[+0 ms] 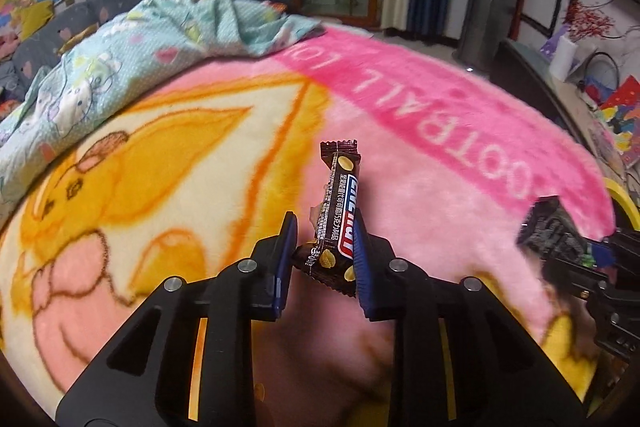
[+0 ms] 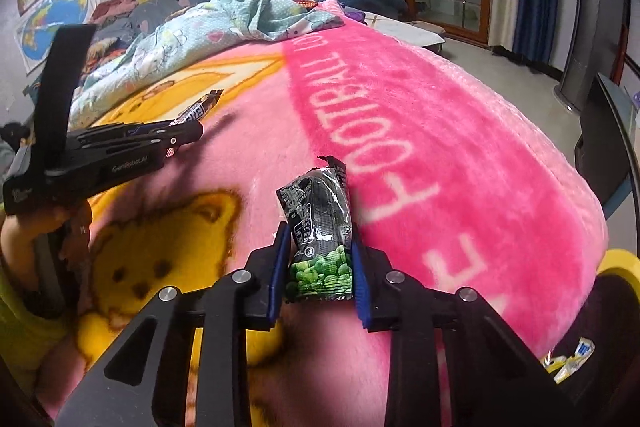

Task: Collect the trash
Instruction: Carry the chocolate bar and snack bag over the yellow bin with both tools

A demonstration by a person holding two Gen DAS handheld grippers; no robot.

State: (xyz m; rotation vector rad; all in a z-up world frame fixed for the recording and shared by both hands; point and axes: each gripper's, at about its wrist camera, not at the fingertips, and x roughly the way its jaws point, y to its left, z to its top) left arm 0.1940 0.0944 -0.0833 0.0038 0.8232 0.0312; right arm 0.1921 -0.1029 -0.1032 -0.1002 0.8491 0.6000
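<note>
Crinkly wrapper (image 1: 339, 217) is being pinched by left gripper (image 1: 326, 247), pea packet (image 2: 320, 239) by right gripper (image 2: 320, 263); off-centre grips risk slipping.

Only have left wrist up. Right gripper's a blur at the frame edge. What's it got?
Observer: A black snack packet printed with green peas, between the right gripper fingers.
Operator: Pinched or loose?
Observer: Pinched. Both blue fingers press its sides near the lower end, and the torn top sticks out ahead of them.
Operator: Anything in the bin yet?
Observer: Looks like it. A crumpled yellow-and-white wrapper lies in the dark inside of the yellow-rimmed container.
</note>
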